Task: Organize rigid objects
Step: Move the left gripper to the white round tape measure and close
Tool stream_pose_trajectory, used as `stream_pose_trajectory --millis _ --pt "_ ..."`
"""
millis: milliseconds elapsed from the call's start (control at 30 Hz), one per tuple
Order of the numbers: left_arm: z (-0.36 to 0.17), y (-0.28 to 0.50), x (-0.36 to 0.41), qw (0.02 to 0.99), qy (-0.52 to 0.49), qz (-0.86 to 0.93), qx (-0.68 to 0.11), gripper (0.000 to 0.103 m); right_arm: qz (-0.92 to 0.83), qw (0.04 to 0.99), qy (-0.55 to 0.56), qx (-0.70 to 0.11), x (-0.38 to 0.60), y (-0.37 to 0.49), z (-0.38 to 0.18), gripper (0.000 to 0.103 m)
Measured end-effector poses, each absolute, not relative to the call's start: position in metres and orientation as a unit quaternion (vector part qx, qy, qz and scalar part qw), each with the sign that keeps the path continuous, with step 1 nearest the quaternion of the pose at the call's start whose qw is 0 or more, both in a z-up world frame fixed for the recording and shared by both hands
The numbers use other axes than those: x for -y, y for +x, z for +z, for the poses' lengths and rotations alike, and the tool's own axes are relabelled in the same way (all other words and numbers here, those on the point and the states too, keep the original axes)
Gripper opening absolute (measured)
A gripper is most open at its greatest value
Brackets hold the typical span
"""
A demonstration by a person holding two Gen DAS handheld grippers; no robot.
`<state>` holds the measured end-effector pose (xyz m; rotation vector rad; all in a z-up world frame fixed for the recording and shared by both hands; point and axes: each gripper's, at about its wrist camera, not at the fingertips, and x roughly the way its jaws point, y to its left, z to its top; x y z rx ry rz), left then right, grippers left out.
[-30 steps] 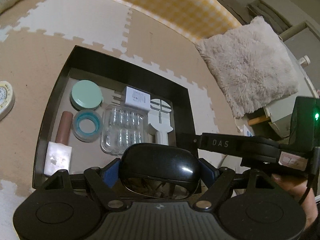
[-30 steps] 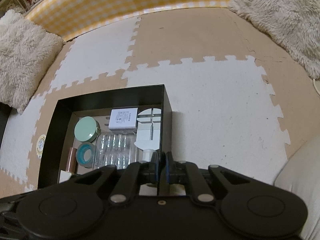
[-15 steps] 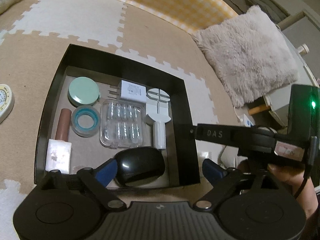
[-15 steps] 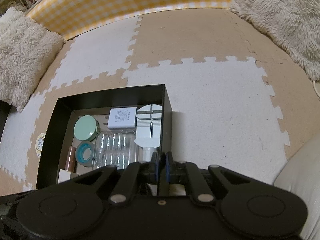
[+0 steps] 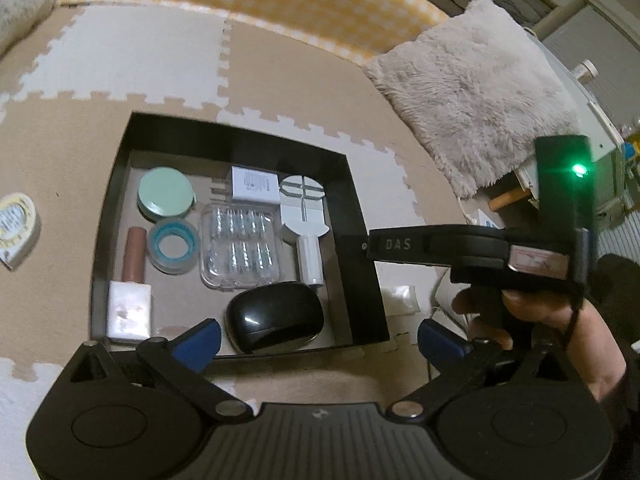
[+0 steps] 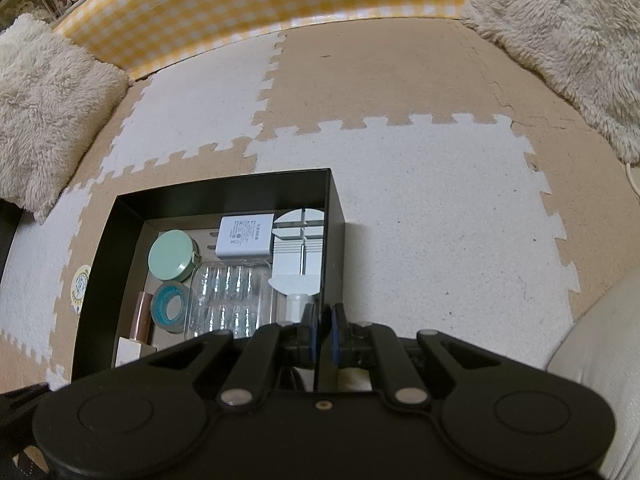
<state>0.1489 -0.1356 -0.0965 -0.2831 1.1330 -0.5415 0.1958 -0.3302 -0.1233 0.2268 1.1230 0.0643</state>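
Left wrist showed the left tool (image 5: 318, 336) wide open, empty; right tool (image 6: 322, 330) pinched the tray (image 6: 334, 216) wall.

Both views were dim and warm-toned, lit softly from overhead. Strong fisheye curvature bent the edges, and the corners fell to black. A small glare spot sat on the glossy black case (image 5: 274, 317), and a green indicator light (image 5: 578, 169) flared brightly. The left view was slightly blurred.
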Motion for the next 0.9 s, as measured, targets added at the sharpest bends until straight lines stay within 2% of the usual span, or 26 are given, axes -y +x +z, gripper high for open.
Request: stream_pose_trajectory --millis 333,900 --pt "-0.064 0.133 0.112 0.841 -0.083 -0.237 -0.479 0.103 0.031 0.840 0.100 -0.532 0.327 0.194 -0.123 0.008" --pt "-0.036 0.162 0.028 0.882 -0.045 -0.126 -0.451 0.103 0.031 0.841 0.097 -0.532 0.326 0.194 -0.124 0.008"
